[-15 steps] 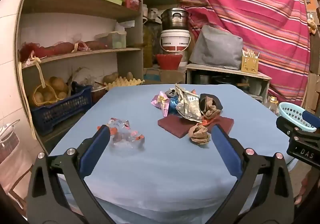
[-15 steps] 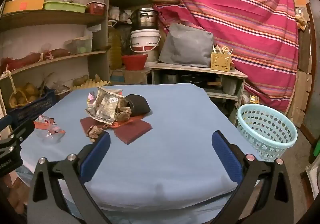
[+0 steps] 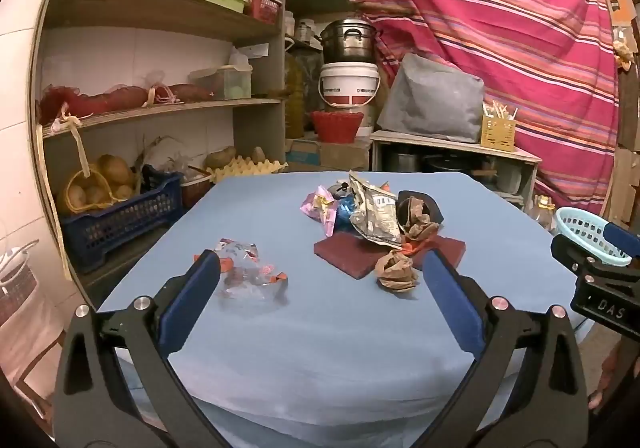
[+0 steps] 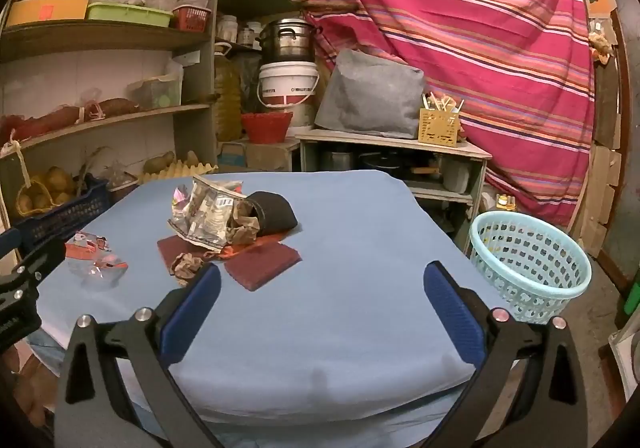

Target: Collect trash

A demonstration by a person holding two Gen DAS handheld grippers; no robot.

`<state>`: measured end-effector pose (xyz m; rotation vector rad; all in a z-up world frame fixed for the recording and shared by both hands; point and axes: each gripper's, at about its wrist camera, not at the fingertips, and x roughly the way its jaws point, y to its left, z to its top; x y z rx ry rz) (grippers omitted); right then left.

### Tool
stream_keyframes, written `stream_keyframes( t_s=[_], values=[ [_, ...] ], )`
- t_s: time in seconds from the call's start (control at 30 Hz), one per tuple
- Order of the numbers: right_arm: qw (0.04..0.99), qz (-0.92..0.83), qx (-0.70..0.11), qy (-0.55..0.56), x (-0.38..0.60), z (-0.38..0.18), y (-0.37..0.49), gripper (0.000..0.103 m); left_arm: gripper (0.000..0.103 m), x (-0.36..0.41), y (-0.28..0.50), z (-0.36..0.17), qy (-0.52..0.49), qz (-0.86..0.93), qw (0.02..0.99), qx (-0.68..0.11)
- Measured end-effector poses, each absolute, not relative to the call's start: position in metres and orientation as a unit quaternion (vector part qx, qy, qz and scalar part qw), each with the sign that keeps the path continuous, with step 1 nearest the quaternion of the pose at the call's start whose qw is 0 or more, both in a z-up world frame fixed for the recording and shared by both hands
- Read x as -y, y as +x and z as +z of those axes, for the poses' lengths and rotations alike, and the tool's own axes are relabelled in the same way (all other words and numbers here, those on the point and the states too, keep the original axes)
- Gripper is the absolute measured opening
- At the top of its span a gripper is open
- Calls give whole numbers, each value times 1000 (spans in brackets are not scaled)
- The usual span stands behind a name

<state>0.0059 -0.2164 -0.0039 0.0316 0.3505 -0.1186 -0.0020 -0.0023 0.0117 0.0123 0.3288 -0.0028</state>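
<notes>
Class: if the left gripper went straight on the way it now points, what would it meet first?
Probably the blue tablecloth; the open left gripper tilts down, between clear wrapper and brown paper ball. Depth is uncertain.

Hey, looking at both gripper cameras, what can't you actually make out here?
- Basket inside: right view, its own wall hides the bottom; left view, the right gripper covers part of it.
- Pile of wrappers: both views, pieces overlap, so no count.
- Print on the silver wrapper: too small.
- Table underside: cloth hides it.
</notes>
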Motion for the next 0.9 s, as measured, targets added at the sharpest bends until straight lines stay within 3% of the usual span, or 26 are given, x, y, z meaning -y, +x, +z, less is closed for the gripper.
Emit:
stream_keyframes(
  t_s=[0.9],
  values=[
    [983, -69, -172, 11, 222, 0, 6, 99, 98, 5, -4, 10, -1, -8, 986, -164]
  ],
)
